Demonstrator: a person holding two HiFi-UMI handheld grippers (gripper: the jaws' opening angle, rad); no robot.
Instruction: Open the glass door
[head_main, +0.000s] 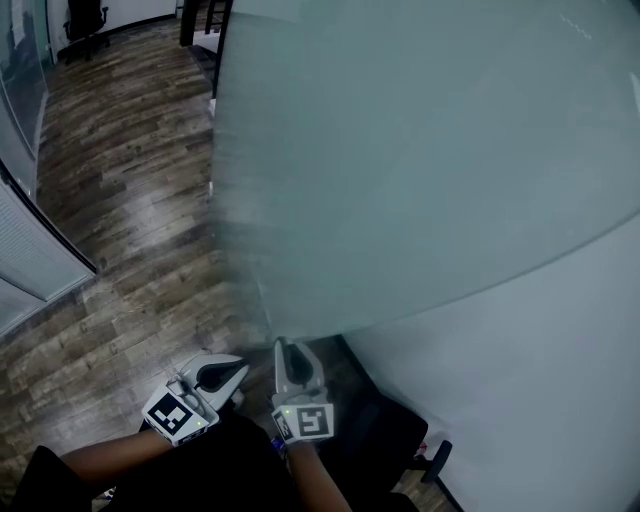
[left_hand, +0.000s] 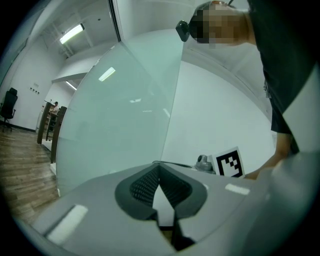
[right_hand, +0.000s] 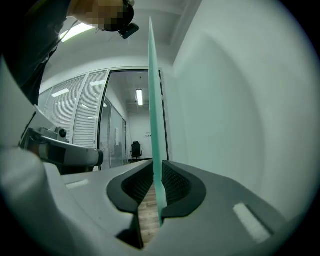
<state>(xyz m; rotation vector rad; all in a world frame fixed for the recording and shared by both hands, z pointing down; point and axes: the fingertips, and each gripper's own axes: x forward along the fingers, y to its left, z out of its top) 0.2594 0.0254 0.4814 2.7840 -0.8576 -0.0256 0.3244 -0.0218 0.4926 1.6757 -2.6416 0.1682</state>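
The frosted glass door (head_main: 420, 170) stands swung out over the wood floor, with its free vertical edge toward me. My right gripper (head_main: 281, 346) points level and is shut on that edge. In the right gripper view the thin green glass edge (right_hand: 152, 100) runs down between the two ribbed pads (right_hand: 176, 184) of the right gripper (right_hand: 156, 170). My left gripper (head_main: 237, 368) hovers just left of it, apart from the glass. Its jaws (left_hand: 159, 165) meet at the tips with nothing between them, facing the door's frosted face (left_hand: 120, 115).
A white wall (head_main: 540, 380) lies to the right of the door. Wood plank floor (head_main: 120, 200) spreads to the left and ahead. A partition with blinds (head_main: 30, 260) stands at the far left, and an office chair (head_main: 85, 25) at the far end.
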